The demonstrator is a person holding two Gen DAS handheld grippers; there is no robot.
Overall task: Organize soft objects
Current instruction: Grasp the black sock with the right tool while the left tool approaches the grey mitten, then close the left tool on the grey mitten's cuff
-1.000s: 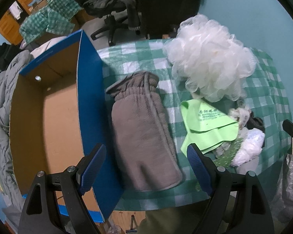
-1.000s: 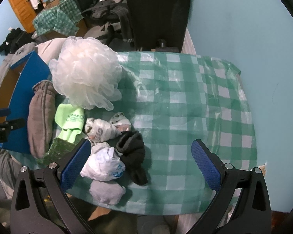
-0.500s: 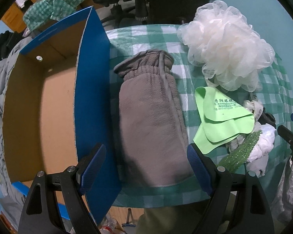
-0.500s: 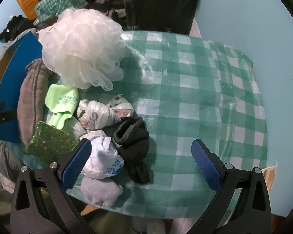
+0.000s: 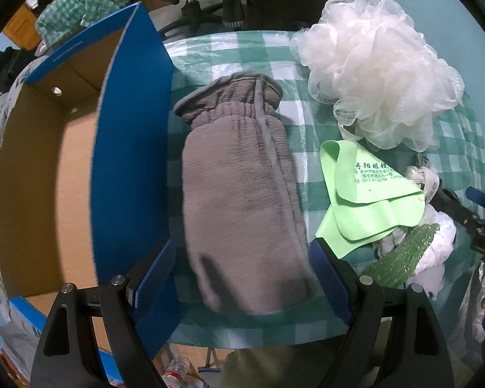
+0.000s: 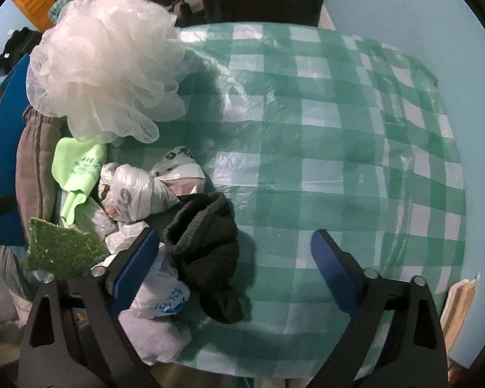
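Observation:
A grey bath mitt (image 5: 239,194) lies on the green checked tablecloth (image 5: 229,51) beside an open blue cardboard box (image 5: 126,148). My left gripper (image 5: 242,271) is open, its fingers on either side of the mitt's near end. A white mesh pouf (image 5: 378,74), a green cloth (image 5: 365,194) and a green scouring pad (image 5: 401,258) lie to the right. My right gripper (image 6: 236,265) is open over a black sock (image 6: 207,236), with plastic bags (image 6: 135,194) and the pouf (image 6: 103,74) to its left.
The box interior (image 5: 45,187) shows bare cardboard. The right half of the tablecloth (image 6: 355,161) is bare, with a light blue wall behind it. An office chair and clothes stand beyond the table. The table's front edge is close below both grippers.
My left gripper has moved forward and down, so the mitt now lies between its fingers. My right gripper has moved closer to the black sock and bags.

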